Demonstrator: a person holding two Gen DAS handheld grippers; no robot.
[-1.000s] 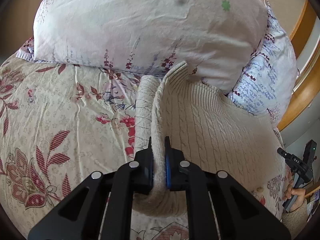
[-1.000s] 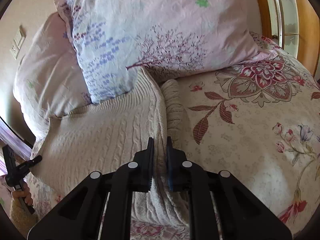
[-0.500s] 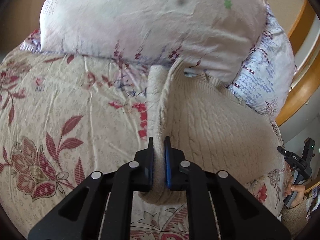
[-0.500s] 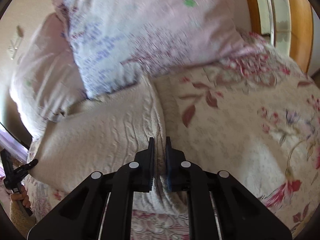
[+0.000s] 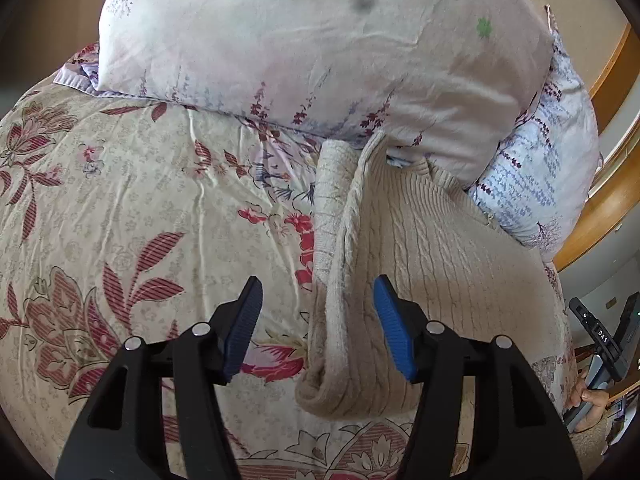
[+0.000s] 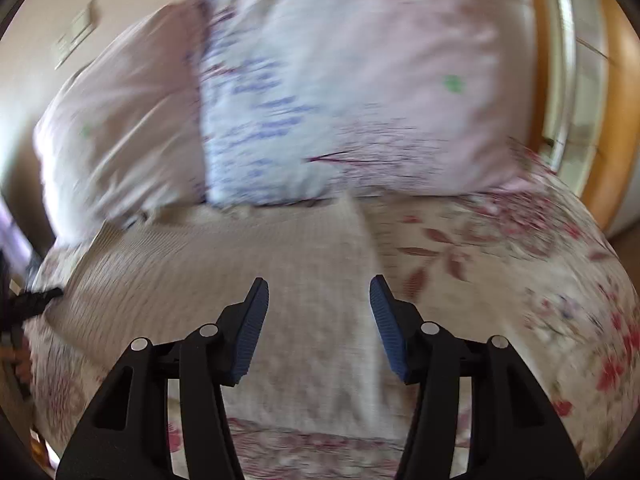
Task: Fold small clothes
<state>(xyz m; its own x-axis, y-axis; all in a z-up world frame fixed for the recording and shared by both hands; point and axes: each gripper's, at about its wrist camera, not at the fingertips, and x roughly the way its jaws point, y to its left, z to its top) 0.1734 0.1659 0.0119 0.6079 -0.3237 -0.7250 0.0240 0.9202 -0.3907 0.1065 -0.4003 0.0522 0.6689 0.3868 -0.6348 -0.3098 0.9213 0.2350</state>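
Note:
A cream cable-knit sweater (image 5: 432, 264) lies on the floral bedspread (image 5: 120, 208), its left edge still standing up in a fold. My left gripper (image 5: 318, 292) is open, its blue pads either side of that raised fold without gripping it. In the blurred right wrist view the sweater (image 6: 240, 280) lies flat with a straight folded edge on its right. My right gripper (image 6: 319, 294) is open and empty just above the sweater's near part.
Two floral pillows (image 5: 320, 48) (image 5: 552, 176) rest against the sweater's far edge. A wooden bed frame (image 5: 612, 184) curves at the right. The other hand-held gripper and a hand (image 5: 596, 360) show at the far right edge.
Both grippers have opened and let go of the sweater's folded edge. The right gripper has swung and its view is blurred; the sweater now lies flatter there.

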